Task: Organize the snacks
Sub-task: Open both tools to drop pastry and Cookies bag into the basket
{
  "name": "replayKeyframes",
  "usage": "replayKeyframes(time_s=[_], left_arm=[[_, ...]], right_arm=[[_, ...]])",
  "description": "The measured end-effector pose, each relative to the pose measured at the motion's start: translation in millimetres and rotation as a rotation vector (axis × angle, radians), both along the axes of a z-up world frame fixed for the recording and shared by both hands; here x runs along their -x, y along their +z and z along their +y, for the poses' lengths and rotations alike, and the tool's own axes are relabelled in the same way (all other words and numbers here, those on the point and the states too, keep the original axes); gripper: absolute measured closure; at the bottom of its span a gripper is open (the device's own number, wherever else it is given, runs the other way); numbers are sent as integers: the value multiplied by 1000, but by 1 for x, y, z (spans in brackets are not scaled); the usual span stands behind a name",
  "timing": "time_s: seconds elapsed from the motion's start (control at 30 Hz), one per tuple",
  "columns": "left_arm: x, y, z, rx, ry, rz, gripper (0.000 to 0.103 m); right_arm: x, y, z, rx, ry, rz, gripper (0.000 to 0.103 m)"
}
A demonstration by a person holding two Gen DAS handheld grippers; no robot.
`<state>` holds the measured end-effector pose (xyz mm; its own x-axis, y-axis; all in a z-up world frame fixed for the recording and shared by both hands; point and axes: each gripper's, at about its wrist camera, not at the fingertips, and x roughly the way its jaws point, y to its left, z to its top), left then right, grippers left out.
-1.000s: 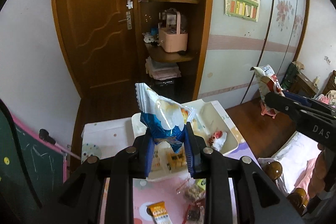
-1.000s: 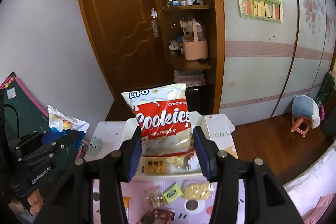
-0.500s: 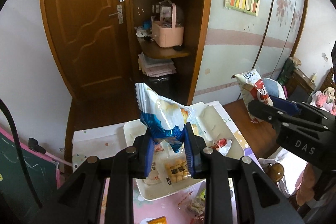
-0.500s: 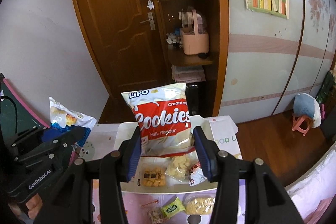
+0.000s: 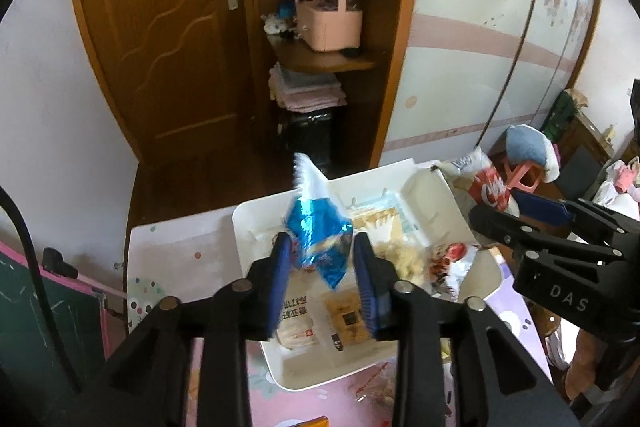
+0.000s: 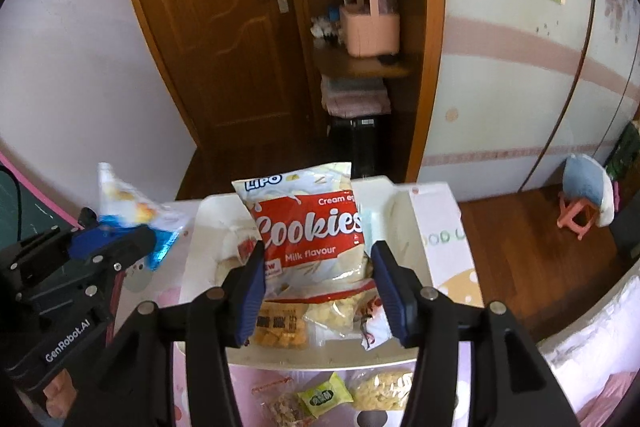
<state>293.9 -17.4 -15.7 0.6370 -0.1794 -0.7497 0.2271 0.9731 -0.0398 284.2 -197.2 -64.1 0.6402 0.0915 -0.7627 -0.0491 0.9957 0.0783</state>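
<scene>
My left gripper (image 5: 320,283) is shut on a blue and white snack bag (image 5: 320,239) and holds it over the white tray (image 5: 248,223); this gripper (image 6: 116,243) and its bag (image 6: 132,207) also show at the left of the right wrist view. My right gripper (image 6: 318,291) is shut on a red and white Cookies bag (image 6: 308,227) over the same tray (image 6: 200,259); the bag also shows in the left wrist view (image 5: 484,183). Small packets lie in the tray under both bags.
Loose snack packets (image 6: 320,397) lie on the pink table in front of the tray. A white box flap (image 6: 440,227) stands at the tray's right. Behind are a wooden door (image 5: 168,39), corner shelves with a pink basket (image 5: 328,23), and a pink stool (image 6: 576,215).
Both grippers have moved forward and down over the tray with their bags. The blue bag now hangs lower and more crumpled between the left fingers.
</scene>
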Motion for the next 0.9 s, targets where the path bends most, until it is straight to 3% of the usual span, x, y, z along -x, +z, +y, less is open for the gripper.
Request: replayKeyframes(time_s=[0.03, 0.1, 0.37, 0.43, 0.9], left_arm=[[-2, -4, 1, -2, 10, 5, 45], [-3, -10, 4, -1, 33, 6, 35], [0, -14, 14, 0, 70, 19, 32], [4, -10, 15, -4, 80, 3, 27], [80, 32, 24, 18, 85, -50, 25]], right_arm=[[-2, -6, -1, -5, -6, 14, 51], [-3, -13, -3, -14, -14, 31, 51], [0, -20, -9, -53, -24, 67, 44], [3, -16, -9, -57, -23, 60, 43], [62, 30, -20, -37, -3, -16, 40]])
